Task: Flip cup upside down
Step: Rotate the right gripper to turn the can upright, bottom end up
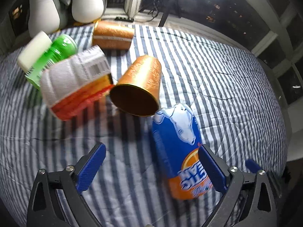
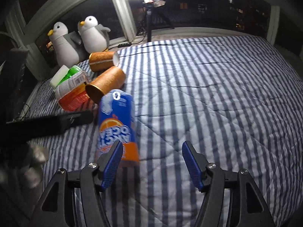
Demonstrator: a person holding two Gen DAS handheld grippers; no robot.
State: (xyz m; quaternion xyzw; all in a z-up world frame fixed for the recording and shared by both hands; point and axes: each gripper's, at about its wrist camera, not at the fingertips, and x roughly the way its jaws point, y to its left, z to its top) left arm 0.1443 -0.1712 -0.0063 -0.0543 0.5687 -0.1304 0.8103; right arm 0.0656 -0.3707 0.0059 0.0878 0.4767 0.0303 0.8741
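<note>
A blue and orange cup (image 1: pixel 176 147) (image 2: pixel 116 121) is on the striped quilt with its print upside down, and it is motion-blurred. My left gripper (image 1: pixel 151 146) is open, and the cup sits just inside its right finger (image 1: pixel 212 168), apart from the left one. My right gripper (image 2: pixel 153 143) is also open and holds nothing, with the cup beside its left finger (image 2: pixel 111 162). A copper cup (image 1: pixel 140 87) (image 2: pixel 106 84) lies on its side behind the blue one, mouth toward the cameras. A second copper cup (image 1: pixel 112 35) (image 2: pixel 103 59) lies farther back.
A red and white container (image 1: pixel 75 83) (image 2: pixel 73 94) and a green bottle with a white cap (image 1: pixel 55 54) (image 2: pixel 65 74) lie at the left. Two plush penguins (image 2: pixel 79 37) sit by the window. The quilt (image 2: pixel 217 94) stretches to the right. The left tool (image 2: pixel 47 123) shows as a dark bar.
</note>
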